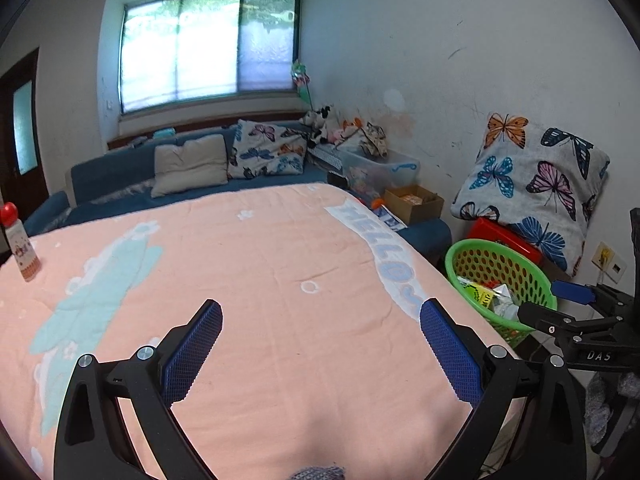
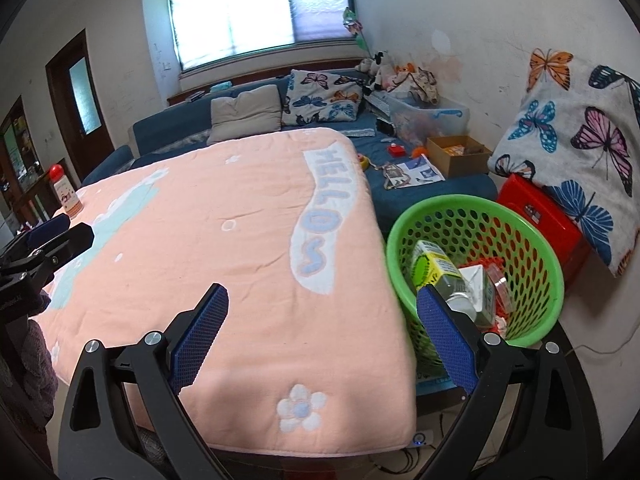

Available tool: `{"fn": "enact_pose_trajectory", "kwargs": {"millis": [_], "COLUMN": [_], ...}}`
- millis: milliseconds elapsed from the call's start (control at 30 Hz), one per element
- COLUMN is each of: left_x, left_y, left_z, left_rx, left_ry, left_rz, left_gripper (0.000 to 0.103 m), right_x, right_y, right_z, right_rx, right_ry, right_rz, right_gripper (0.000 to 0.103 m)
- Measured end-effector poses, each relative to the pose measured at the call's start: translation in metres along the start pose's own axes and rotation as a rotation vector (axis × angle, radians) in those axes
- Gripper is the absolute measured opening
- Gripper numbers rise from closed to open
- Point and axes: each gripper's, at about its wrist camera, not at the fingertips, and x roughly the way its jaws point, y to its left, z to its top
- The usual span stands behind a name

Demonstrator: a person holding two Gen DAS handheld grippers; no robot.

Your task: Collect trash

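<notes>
A green perforated basket (image 2: pixel 520 216) (image 1: pixel 472 252) stands beside the right edge of a table under a pink "HELLO" cloth (image 2: pixel 224 256) (image 1: pixel 256 280). Inside lie a clear bottle with a yellow-green label (image 2: pixel 436 268), a crumpled white carton (image 2: pixel 478 280) and other scraps. My right gripper (image 2: pixel 322 300) is open and holds nothing, over the table's near right corner, its right finger before the basket. My left gripper (image 1: pixel 320 316) is open and holds nothing above the cloth. A white bottle with a red cap (image 1: pixel 20 248) (image 2: pixel 66 196) stands upright at the table's far left edge.
A red box (image 2: pixel 548 220) and a butterfly-print pillow (image 2: pixel 580 152) lean at the wall behind the basket. A blue sofa (image 2: pixel 420 196) beyond the table carries pillows, a cardboard box (image 2: pixel 456 152), papers and a clear bin (image 2: pixel 428 116).
</notes>
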Motion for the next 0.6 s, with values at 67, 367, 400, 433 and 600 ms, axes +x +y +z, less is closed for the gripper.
{"fn": "enact_pose_trajectory", "kwargs": {"millis": [67, 367, 400, 433, 600], "left_x": [-0.003, -0.008, -0.009, -0.009, -0.009], "left_y": [0.001, 0.009, 0.009, 0.01, 0.013], "left_z": [-0.002, -0.009, -0.01, -0.01, -0.011], "left_rx": [0.007, -0.011, -0.013, -0.014, -0.023], "left_ry": [-0.007, 0.0, -0.002, -0.003, 0.001], "left_rz": [0.008, 0.026, 0.029, 0.034, 0.043], "left_gripper": [0.096, 0.096, 0.096, 0.096, 0.096], "right_x": [-0.001, -0.004, -0.004, -0.005, -0.006], "right_y": [0.002, 0.009, 0.01, 0.01, 0.011], "right_z": [0.0, -0.001, 0.0, 0.0, 0.0], "right_rx": [-0.002, -0.014, -0.014, -0.014, -0.014], "right_ry": [-0.001, -0.009, -0.01, -0.01, -0.014], "right_rz": [0.006, 0.02, 0.021, 0.023, 0.028], "right_gripper": [0.095, 0.095, 0.095, 0.095, 0.096]}}
